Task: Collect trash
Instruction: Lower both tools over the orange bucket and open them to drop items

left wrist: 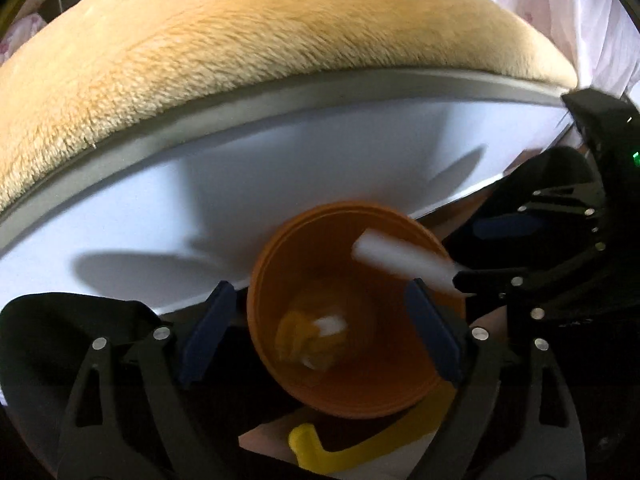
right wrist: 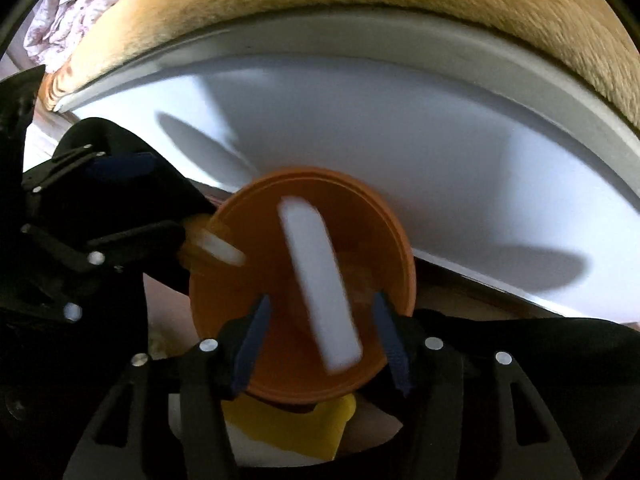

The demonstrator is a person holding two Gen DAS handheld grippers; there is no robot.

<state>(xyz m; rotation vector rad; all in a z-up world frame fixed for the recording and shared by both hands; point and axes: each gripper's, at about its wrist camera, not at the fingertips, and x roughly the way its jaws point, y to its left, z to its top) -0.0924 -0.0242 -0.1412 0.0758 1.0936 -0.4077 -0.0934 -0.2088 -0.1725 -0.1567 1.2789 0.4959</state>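
An orange cup [left wrist: 352,312] hangs below the white table edge, and my left gripper [left wrist: 324,328] is shut on its rim. Yellow and white scraps [left wrist: 312,340] lie in its bottom. A blurred white strip of trash [left wrist: 404,264] is over the cup mouth, just off the tip of my right gripper [left wrist: 460,280]. In the right wrist view the same white strip [right wrist: 320,284] hangs free over the orange cup [right wrist: 304,292], between the open fingers of my right gripper [right wrist: 320,332]. The left gripper [right wrist: 192,240] shows at the cup's left rim.
A white round table [left wrist: 280,184] with a grey rim fills the middle. A tan furry cushion [left wrist: 240,40] lies beyond it. A yellow plastic part [left wrist: 360,440] sits under the cup. Flowered bedding [right wrist: 80,8] is at the far left.
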